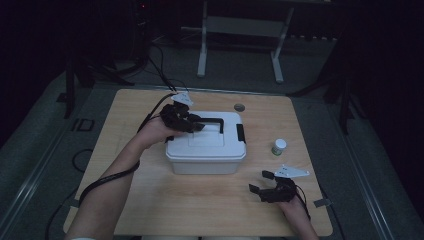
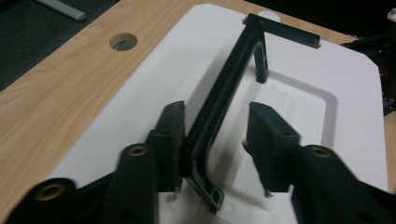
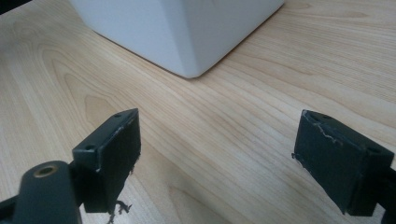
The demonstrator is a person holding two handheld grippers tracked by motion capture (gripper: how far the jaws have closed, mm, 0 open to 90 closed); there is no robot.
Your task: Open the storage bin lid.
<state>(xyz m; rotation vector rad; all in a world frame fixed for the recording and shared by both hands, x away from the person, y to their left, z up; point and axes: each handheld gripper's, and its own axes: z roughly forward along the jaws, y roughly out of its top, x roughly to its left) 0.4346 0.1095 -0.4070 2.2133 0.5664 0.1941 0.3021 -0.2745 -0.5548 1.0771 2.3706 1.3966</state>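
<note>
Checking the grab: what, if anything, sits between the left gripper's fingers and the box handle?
Nothing visible. The handle stands raised between the left gripper fingers; one touches it, the other stands apart.

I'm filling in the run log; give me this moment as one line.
left gripper: jaws astride raised black handle of white lidded plastic box, not clamped | right gripper: open, over wooden table | small white bottle: untouched

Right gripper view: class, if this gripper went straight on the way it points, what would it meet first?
Probably the rounded corner of the white plastic box; only bare wooden table lies before the right gripper, whose jaws stand wide apart.
</note>
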